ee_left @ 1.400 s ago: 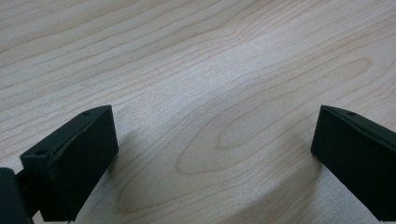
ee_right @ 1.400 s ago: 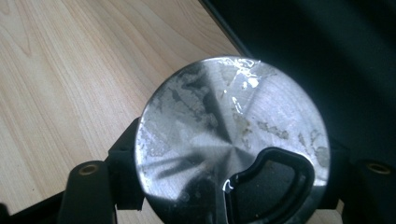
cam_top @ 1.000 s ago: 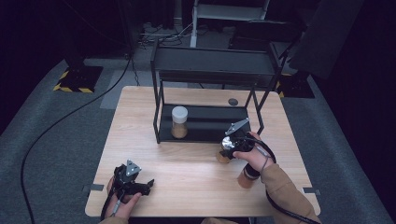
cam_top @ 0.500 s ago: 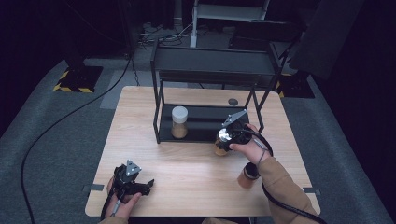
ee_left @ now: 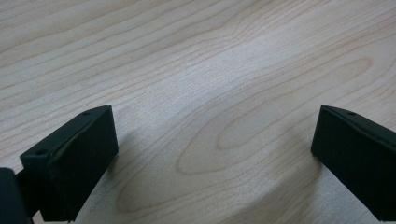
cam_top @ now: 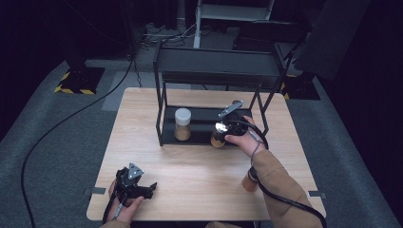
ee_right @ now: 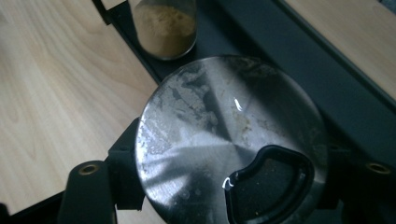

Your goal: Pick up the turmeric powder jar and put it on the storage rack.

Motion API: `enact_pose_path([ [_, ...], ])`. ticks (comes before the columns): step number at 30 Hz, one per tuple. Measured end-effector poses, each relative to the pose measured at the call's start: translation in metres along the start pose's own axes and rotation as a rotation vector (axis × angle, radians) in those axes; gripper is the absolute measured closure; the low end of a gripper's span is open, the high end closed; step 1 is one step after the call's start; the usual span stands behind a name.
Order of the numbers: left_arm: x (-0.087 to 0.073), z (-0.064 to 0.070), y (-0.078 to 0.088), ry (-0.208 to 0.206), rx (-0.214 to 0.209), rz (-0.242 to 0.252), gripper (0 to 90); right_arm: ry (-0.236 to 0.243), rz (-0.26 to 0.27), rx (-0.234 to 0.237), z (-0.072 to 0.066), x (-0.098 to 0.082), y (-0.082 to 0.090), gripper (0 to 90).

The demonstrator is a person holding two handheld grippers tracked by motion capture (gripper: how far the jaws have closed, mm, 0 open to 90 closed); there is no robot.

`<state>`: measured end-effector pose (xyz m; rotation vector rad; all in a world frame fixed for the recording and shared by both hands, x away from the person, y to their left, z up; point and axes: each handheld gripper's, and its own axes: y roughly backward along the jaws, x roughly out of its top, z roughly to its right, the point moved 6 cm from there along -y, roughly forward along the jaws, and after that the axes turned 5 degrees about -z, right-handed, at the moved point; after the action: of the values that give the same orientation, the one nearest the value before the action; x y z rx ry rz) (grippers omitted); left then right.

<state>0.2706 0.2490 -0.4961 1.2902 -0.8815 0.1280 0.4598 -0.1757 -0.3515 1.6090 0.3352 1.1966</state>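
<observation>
- A light wooden table [cam_top: 199, 166] stands in a dark room; a black two-tier metal rack [cam_top: 214, 76] sits at its far side.
- Left gripper [cam_top: 138, 189], near the table's front edge well left of the rack, rests with jaws spread over bare wood.
- A white-lidded glass spice jar [cam_top: 183, 124] stands on the rack's lower shelf.
- Right gripper [cam_top: 223, 130] pinches a steel-topped glass spice jar [ee_right: 229, 140] at the rack's front edge, right of the first jar.
- It is probably light, rigid, slick and breakable; I would grip its sides below the lid.
</observation>
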Motion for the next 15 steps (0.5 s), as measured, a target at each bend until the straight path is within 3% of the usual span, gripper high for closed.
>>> enact_pose_path([
  [15, 0.000, 0.001, 0.000, 0.001, 0.001, 0.000, 0.3, -0.011, -0.017, -0.050, -0.001, 0.028, -0.031, 31.4],
])
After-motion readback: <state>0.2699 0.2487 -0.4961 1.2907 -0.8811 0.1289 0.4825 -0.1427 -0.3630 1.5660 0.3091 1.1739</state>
